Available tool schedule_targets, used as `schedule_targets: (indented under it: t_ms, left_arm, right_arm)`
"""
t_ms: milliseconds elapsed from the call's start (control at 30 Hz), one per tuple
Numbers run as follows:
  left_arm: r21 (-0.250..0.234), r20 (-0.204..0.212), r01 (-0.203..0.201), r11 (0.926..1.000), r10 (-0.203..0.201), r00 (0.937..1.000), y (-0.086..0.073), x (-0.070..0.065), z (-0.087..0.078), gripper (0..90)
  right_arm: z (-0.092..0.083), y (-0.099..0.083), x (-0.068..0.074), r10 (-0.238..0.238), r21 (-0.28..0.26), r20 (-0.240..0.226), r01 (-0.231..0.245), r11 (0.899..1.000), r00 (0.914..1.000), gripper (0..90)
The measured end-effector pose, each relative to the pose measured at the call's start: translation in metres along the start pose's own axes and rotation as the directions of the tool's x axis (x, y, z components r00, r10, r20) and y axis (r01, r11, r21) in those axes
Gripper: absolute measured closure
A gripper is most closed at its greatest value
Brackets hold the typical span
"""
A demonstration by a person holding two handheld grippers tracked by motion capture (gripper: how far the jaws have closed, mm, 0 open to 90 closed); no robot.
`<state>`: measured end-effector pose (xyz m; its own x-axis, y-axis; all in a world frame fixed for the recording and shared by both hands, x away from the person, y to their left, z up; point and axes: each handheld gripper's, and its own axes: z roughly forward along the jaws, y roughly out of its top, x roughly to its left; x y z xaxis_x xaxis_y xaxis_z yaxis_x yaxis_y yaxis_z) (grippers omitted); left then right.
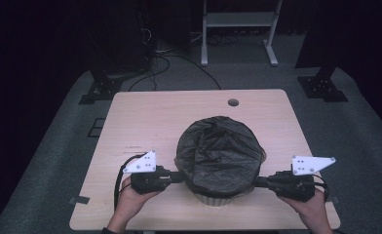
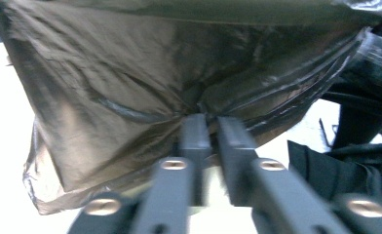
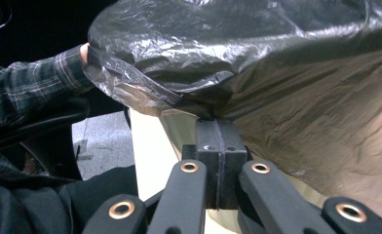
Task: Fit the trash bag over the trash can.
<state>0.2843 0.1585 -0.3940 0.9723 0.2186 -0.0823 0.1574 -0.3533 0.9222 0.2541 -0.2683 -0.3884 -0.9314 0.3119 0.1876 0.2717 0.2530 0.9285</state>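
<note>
Here, the black bin bag (image 1: pixel 220 148) is draped over a pale bin (image 1: pixel 217 199) at the table's (image 1: pixel 145 117) near edge, which is largely hidden. Its film is pinched by the left gripper (image 2: pixel 209 124) and right gripper (image 3: pixel 217 127) on opposite sides, jaws closed tight.

Dim lab or studio: carpeted floor (image 1: pixel 57 146), stand bases (image 1: pixel 100 90), loose cables (image 1: pixel 169 61), lone table (image 1: pixel 145 122).

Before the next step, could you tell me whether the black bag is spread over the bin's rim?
Spread: the black bag drapes over the bin, hanging down its sides.
</note>
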Motion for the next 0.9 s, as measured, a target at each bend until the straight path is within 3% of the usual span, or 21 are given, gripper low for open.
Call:
schedule_targets:
  t_ms: [200, 433, 467, 533, 733, 833, 900]
  left_arm:
    - [0.063, 0.023, 0.009, 0.998, -0.01, 0.9997, -0.008, 0.0, 0.004, 89.8]
    - [0.048, 0.018, 0.023, 0.9986, -0.024, 0.9996, -0.012, -0.001, 0.001, 89.7]
    - [0.029, 0.01, 0.03, 0.9991, -0.03, 0.9995, -0.012, 0.0, 0.001, 87.0]
    - [0.022, -0.003, 0.037, 0.9991, -0.037, 0.9993, -0.012, 0.0, 0.0, 66.6]
    - [-0.016, -0.039, 0.031, 0.9994, -0.031, 0.9988, -0.008, -0.003, -0.001, 33.8]
    - [-0.037, -0.063, 0.027, 0.9989, -0.03, 0.9976, -0.002, -0.008, 0.004, 27.4]
    - [-0.045, -0.108, 0.025, 0.9987, -0.029, 0.9937, 0.001, -0.011, 0.007, 27.3]
  right_arm:
    - [0.001, -0.009, -0.003, 0.02, 0.033, 0.013, -0.021, 0.999, 0.9997, 90.0]
    - [0.003, -0.016, -0.006, 0.032, 0.071, 0.023, -0.034, 0.997, 0.9992, 90.0]
    - [0.004, -0.017, -0.006, 0.033, 0.069, 0.02, -0.034, 0.997, 0.9993, 90.0]
    - [0.004, -0.018, -0.006, 0.035, 0.073, 0.021, -0.036, 0.997, 0.9992, 90.0]
    - [0.005, -0.018, -0.006, 0.038, 0.071, 0.022, -0.039, 0.997, 0.999, 90.0]
    - [0.005, -0.018, -0.007, 0.039, 0.067, 0.018, -0.04, 0.997, 0.9991, 90.0]
    - [0.006, -0.018, -0.006, 0.037, 0.067, 0.018, -0.038, 0.997, 0.9992, 90.0]
